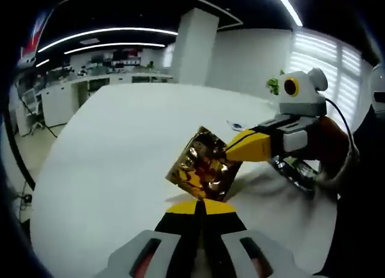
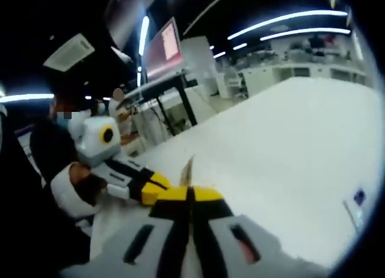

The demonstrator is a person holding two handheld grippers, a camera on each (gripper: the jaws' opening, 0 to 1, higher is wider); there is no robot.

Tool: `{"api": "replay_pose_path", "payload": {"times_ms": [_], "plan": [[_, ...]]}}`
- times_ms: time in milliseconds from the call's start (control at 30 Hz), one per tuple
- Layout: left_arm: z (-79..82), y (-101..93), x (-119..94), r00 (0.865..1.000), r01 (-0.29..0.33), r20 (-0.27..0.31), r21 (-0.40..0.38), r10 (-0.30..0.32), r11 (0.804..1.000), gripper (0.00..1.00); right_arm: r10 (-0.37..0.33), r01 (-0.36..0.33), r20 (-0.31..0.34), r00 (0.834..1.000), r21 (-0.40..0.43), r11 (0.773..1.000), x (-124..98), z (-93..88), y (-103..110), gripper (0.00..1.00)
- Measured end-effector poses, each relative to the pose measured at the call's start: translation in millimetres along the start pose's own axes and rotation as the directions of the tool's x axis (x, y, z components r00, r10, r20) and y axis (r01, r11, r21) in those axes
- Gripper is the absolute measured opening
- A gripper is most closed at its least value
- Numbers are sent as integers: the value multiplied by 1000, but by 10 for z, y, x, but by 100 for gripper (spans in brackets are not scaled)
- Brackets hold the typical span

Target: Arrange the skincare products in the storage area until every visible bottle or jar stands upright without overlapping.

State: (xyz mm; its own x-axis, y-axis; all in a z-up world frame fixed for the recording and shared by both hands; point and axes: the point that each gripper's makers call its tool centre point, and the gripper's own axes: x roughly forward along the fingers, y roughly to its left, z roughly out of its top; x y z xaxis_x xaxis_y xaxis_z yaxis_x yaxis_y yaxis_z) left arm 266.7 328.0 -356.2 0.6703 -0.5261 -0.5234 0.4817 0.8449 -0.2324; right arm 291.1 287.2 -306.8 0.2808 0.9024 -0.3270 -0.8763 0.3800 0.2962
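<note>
No readable text in either view. Gold foil packet shows red patterning, too blurred to tell if it's lettering. Small blue-marked tag on the white table, well right of the packet's edge in the right gripper view, is unreadable too. The pinkish screen behind the table is washed out.

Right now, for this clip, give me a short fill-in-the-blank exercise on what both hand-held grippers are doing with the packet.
1. The shiny packet is coloured ____.
2. The packet is held above a ____ table.
3. The right hand-held gripper grips the packet's ____ edge, as seen in the left gripper view.
4. The left hand-held gripper has its jaws ____ on the packet.

Missing words: gold; white; right; shut
</note>
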Motion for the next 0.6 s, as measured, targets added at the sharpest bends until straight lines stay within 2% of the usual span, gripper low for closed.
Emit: {"api": "replay_pose_path", "payload": {"times_ms": [100,167,233,433,600], "plan": [[11,-23,7,1000,14,15,-4,-14,1000,9,16,-16,27,1000,0,1000,-51,50,43,0],[36,-39,10,999,30,35,-31,-29,999,17,25,-25,52,998,2,1000,-76,89,72,0],[83,-67,1,997,49,64,-52,-46,997,20,38,-39,60,997,3,999,-102,109,106,0],[298,-180,-23,978,126,177,-102,-107,987,24,81,-86,111,991,39,996,-198,190,207,0],[413,-319,-55,957,197,234,-94,-170,976,24,92,-104,151,984,72,992,-318,256,238,0]]}}
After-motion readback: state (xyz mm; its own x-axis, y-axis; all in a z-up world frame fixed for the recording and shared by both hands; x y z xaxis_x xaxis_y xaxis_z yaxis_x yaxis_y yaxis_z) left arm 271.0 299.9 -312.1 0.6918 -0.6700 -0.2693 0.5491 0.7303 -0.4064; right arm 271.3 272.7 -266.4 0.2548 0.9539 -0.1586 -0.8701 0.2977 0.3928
